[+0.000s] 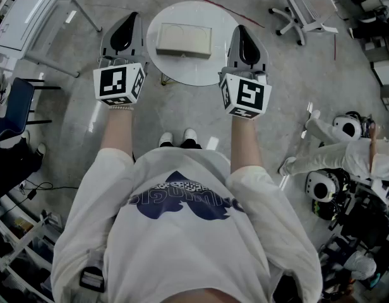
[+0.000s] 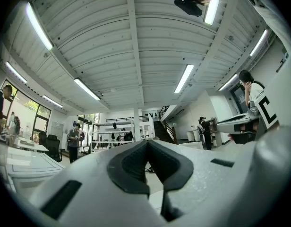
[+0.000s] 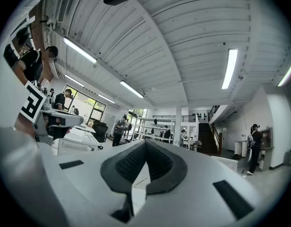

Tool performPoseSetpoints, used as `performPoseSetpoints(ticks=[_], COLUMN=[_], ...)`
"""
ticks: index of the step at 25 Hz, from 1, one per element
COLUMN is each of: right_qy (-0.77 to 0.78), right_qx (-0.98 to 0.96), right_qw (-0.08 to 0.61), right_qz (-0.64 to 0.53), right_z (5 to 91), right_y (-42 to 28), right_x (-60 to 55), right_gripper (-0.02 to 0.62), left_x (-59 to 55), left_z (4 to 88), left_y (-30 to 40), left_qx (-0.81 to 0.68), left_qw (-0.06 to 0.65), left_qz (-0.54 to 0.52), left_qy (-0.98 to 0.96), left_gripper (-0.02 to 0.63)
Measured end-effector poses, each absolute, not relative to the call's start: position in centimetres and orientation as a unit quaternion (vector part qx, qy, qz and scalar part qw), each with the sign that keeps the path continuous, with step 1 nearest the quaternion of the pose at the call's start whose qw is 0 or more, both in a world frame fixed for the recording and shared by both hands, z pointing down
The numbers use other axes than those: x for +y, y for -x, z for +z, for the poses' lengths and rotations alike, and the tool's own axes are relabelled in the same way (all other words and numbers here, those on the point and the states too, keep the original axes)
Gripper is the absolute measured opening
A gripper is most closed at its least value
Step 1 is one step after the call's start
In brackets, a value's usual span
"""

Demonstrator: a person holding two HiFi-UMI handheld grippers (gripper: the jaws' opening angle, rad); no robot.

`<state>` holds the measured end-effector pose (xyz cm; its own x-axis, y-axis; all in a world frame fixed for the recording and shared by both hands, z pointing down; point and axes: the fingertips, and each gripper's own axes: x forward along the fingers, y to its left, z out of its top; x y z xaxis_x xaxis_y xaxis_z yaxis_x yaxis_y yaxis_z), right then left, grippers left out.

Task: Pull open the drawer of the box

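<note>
In the head view a beige box (image 1: 184,40) lies on a small round white table (image 1: 192,71) in front of me. My left gripper (image 1: 123,25) is held level to the table's left, my right gripper (image 1: 244,35) at its right edge. Neither touches the box. Both gripper views look out across the room and up at the ceiling, so the box is hidden there. The left gripper (image 2: 146,144) has its dark pads (image 2: 131,167) closed together with nothing between them. The right gripper (image 3: 145,144) is shut and empty too.
A white desk (image 1: 30,14) stands at the far left and a rolling chair base (image 1: 302,11) at the far right. A white humanoid robot (image 1: 336,156) lies on the floor to my right. People stand by desks and shelves farther off in both gripper views.
</note>
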<state>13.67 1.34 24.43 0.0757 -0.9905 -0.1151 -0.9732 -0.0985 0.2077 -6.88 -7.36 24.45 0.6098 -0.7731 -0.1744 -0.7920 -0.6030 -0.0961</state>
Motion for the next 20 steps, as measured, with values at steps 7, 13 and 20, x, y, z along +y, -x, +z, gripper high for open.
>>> performPoseSetpoints(ticks=[7,13,20], right_qy=[-0.73,-0.724,-0.7], right_qx=[-0.672,-0.679,-0.711], right_qw=[0.045,0.049,-0.027], right_qz=[-0.116,-0.112,-0.053], right_z=[24.5,24.8,25.2], right_y=[-13.1,-12.8,-13.6], right_x=[1.0,0.9,1.8], right_gripper=[-0.003,-0.003,0.055], left_x=[-7.8,-7.7,-7.6], left_z=[24.5,24.8,26.5], left_y=[7.3,7.4,8.8], left_qx=[0.44,0.442,0.445], left_qw=[0.081,0.078,-0.009], left_qz=[0.058,0.056,0.058], left_qy=[0.893,0.892,0.894], left_gripper=[0.006,0.006,0.008])
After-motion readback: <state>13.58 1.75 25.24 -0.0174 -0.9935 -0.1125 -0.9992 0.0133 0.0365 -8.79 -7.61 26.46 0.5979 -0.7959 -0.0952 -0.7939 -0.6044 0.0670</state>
